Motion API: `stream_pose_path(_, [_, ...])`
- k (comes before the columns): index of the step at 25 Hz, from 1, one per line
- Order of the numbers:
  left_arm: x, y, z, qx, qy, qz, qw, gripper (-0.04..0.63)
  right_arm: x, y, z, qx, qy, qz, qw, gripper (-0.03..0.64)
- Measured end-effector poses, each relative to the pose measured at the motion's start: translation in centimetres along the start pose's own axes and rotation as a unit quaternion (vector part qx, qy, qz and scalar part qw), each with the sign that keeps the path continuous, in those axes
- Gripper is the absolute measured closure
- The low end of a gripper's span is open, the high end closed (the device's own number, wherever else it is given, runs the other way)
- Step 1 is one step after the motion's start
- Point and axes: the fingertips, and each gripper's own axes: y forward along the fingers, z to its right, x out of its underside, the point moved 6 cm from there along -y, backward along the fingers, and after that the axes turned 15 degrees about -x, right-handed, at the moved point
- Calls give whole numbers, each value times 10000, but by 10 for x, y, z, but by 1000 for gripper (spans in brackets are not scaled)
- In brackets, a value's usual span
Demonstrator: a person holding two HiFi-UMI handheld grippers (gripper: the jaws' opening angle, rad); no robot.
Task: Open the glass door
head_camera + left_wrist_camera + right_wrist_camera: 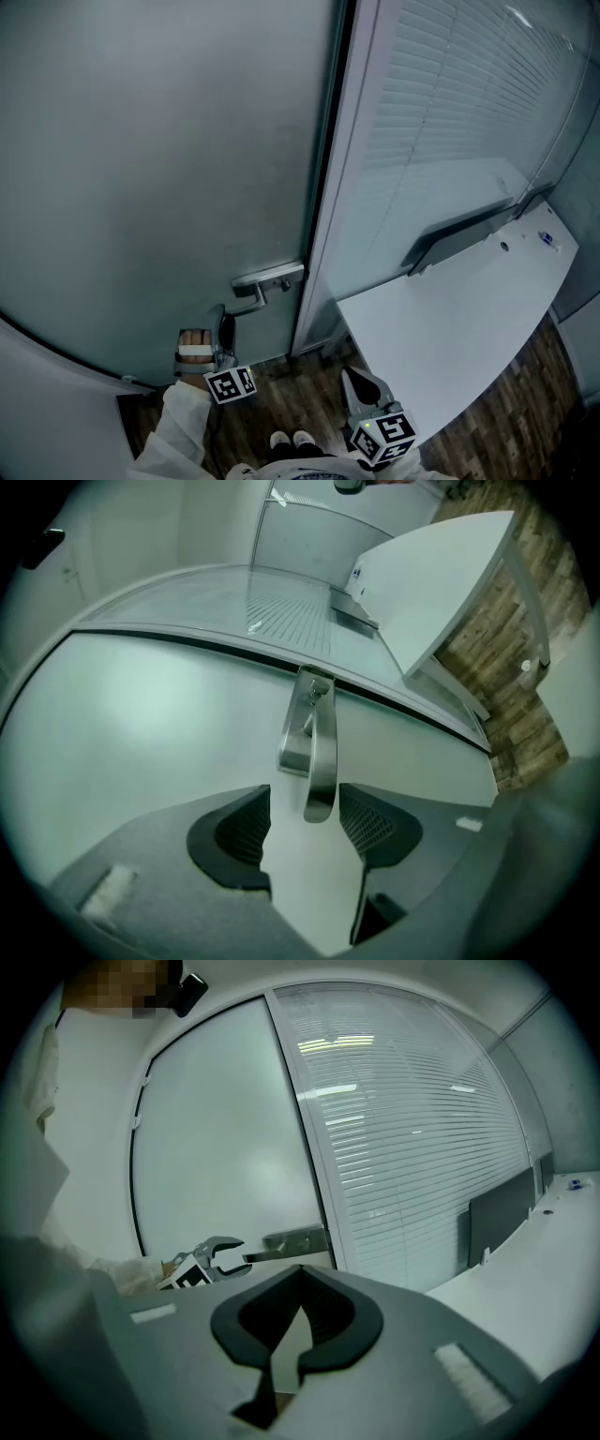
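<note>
The frosted glass door (159, 169) fills the left of the head view, with a metal lever handle (267, 280) near its right edge. My left gripper (226, 327) is open just below the lever's free end. In the left gripper view the handle (320, 752) points down between the two dark fingers (246, 832), and its tip lies inside the gap of the left gripper (305, 819) without being clamped. My right gripper (357, 382) hangs lower and to the right, away from the door. Its jaws are shut on nothing in the right gripper view (300, 1277), which also shows the left gripper (221, 1257) at the handle (292, 1241).
A fixed glass panel with blinds (450, 112) stands right of the door frame (328, 187). A white curved desk (450, 328) with a dark screen (464, 234) juts out at the right. Dark wood floor (300, 394) lies below, and the person's shoes (292, 439) show at the bottom.
</note>
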Motion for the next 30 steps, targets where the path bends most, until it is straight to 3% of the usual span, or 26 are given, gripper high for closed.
stream_pose_path(12, [14,9,18,97,316,-199,9993,384,4,0,5,48,117,-28,9999,612])
stream_pose_path(15, [14,9,15,-92,316,-179,9993,471,5,2,5,28,131,-32,9999,612])
stream_pose_path(21, [13,8,13,-132,194,-209,9995,484,5,4,6,7,174,-52,9998,612])
stream_pose_path(26, [14,8,16,-397,-284,-370,9981,486,10,9,9,-26,204,-88,9998,612])
stream_pose_path(30, [14,9,20,-708,-821,-586,9924,485,13,11,10,-67,241,-155,9996,612])
